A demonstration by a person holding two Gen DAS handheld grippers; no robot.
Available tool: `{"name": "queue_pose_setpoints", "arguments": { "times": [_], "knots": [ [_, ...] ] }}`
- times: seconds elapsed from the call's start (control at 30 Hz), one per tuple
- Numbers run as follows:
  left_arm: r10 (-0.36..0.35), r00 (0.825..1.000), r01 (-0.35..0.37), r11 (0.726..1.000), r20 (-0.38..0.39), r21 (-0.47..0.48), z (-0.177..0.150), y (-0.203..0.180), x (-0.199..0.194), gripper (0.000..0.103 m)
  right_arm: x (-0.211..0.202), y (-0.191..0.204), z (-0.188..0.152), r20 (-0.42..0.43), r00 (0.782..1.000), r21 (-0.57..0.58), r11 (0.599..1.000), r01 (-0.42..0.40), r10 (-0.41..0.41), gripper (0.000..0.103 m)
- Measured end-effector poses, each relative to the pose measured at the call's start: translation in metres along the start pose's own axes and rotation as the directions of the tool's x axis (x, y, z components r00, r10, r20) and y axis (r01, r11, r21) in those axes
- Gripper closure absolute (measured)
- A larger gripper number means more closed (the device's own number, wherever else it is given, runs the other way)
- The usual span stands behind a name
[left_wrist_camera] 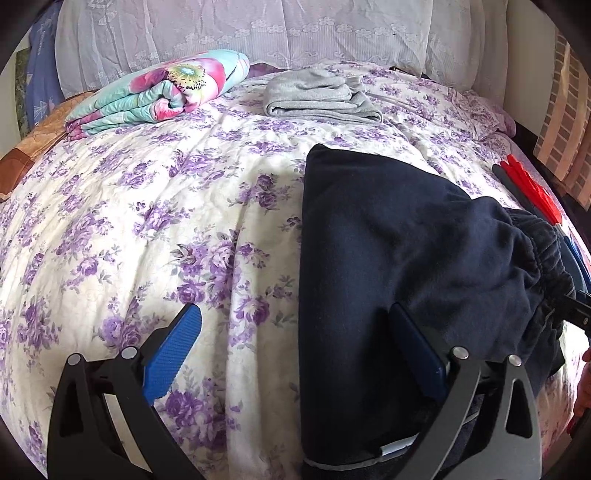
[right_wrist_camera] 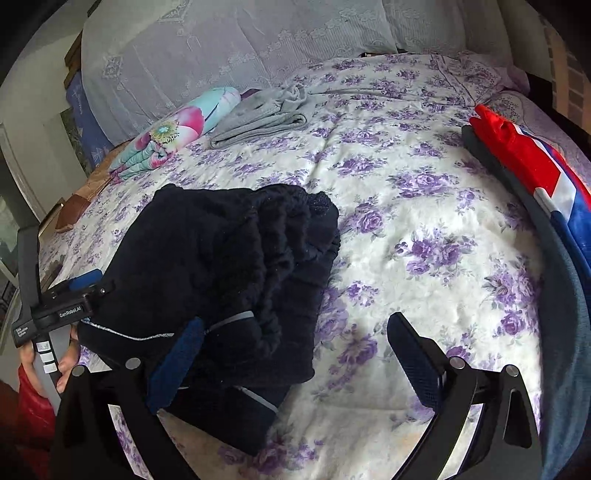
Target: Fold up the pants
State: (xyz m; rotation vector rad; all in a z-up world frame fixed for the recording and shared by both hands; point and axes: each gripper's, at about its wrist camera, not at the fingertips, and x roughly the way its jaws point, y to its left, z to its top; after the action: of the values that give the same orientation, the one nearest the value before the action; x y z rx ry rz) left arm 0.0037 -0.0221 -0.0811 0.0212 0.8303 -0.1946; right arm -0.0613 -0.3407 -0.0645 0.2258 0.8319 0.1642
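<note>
Dark navy pants [left_wrist_camera: 399, 266] lie folded into a thick bundle on the floral bedspread [left_wrist_camera: 155, 221], elastic waistband on top toward the right. In the right wrist view the pants [right_wrist_camera: 221, 266] lie left of centre. My left gripper [left_wrist_camera: 295, 332] is open, its jaws wide apart; its right finger rests against the bundle's near left edge. My right gripper [right_wrist_camera: 295, 343] is open, its left finger over the bundle's near edge, its right finger over bare bedspread [right_wrist_camera: 424, 229]. The left gripper's body [right_wrist_camera: 62, 310] shows at the left of the bundle.
A folded grey garment [left_wrist_camera: 317, 98] and a folded flowered quilt [left_wrist_camera: 162, 94] lie at the far side near lace-covered pillows [left_wrist_camera: 280, 29]. Red, white and blue clothing [right_wrist_camera: 535, 177] lies on a dark garment along the bed's right edge.
</note>
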Motion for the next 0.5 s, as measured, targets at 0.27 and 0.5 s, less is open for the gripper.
{"name": "queue_pose_setpoints", "arguments": {
  "times": [0.27, 0.5],
  "knots": [
    [-0.004, 1.0, 0.004, 1.0, -0.001, 0.018, -0.002, -0.007, -0.01, 0.005, 0.015, -0.004, 0.021, -0.008, 0.994, 0.056, 0.992, -0.112, 0.112, 0.004],
    [-0.008, 1.0, 0.008, 0.999, 0.0, 0.044, -0.003, -0.017, -0.017, 0.005, 0.031, 0.0, 0.02, -0.039, 0.991, 0.054, 0.991, -0.124, 0.126, 0.004]
  ]
}}
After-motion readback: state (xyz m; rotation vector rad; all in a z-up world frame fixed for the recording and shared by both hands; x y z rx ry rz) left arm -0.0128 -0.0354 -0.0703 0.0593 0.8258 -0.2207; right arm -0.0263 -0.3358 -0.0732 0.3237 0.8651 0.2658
